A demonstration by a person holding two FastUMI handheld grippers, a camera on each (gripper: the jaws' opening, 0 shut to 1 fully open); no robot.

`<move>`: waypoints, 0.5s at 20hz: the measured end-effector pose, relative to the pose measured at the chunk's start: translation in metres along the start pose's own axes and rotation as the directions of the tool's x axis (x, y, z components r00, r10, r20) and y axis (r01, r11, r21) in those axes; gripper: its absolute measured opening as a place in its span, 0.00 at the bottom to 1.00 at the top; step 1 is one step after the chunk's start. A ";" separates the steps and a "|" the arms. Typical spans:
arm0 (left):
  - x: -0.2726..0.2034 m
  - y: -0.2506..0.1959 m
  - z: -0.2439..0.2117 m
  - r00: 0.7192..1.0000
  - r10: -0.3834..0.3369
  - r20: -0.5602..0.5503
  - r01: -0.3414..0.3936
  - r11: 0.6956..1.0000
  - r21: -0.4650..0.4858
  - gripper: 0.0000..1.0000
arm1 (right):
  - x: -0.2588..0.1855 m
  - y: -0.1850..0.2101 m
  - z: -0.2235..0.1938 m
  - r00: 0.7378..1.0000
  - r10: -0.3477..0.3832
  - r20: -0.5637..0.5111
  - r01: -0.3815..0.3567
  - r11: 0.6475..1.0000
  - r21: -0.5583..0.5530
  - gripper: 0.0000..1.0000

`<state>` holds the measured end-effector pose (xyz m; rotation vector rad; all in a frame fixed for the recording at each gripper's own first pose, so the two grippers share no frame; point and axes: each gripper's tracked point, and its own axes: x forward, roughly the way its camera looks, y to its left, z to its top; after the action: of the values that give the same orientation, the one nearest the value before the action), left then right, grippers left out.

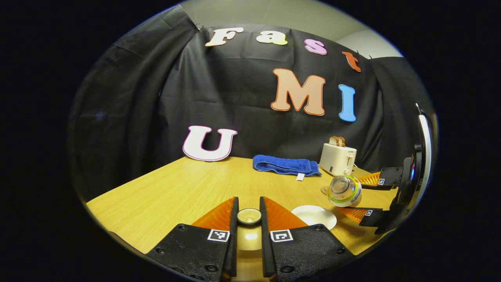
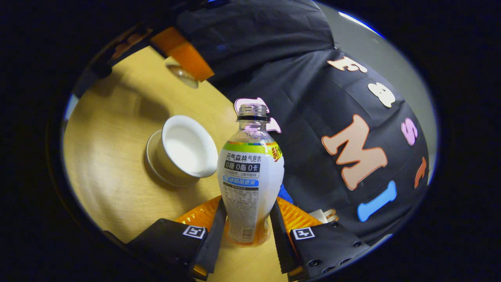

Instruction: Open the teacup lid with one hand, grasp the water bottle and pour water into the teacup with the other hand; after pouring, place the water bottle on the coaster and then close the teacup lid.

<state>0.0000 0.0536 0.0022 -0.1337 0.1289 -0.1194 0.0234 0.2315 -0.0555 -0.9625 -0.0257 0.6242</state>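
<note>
Here my left tool (image 1: 249, 217) pinched the teacup lid (image 1: 249, 216) clear while my right tool (image 2: 246, 231) clamped the uncapped water bottle (image 2: 250, 176) beside the open teacup (image 2: 184, 150) on the bench (image 2: 105, 156), so I judged a slow tilt over its rim best.

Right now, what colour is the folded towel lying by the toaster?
Blue; the folded cloth towel shows best in the left gripper view.

1 water bottle (image 2: 250, 176) | 1 teacup (image 2: 188, 150) | 1 lid (image 1: 249, 216) | 1 toaster (image 1: 337, 159) | 1 towel (image 1: 285, 165)
</note>
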 end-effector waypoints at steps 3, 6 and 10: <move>0.004 -0.009 0.000 1.000 -0.013 0.001 0.013 1.000 0.011 0.23 | -0.005 0.007 0.008 0.999 0.018 0.028 -0.023 0.975 0.220 0.63; 0.005 -0.018 0.002 0.999 -0.033 0.001 0.033 0.999 0.008 0.23 | -0.012 0.006 0.009 0.999 -0.002 0.038 -0.013 0.927 0.375 0.64; 0.006 -0.029 0.005 0.999 -0.052 0.003 0.052 0.999 0.012 0.23 | -0.009 0.003 0.006 0.998 -0.048 0.037 0.020 0.841 0.541 0.65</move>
<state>0.0036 0.0252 0.0099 -0.1256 0.1216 -0.1720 0.0131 0.2323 -0.0520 -0.3937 0.0877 0.5775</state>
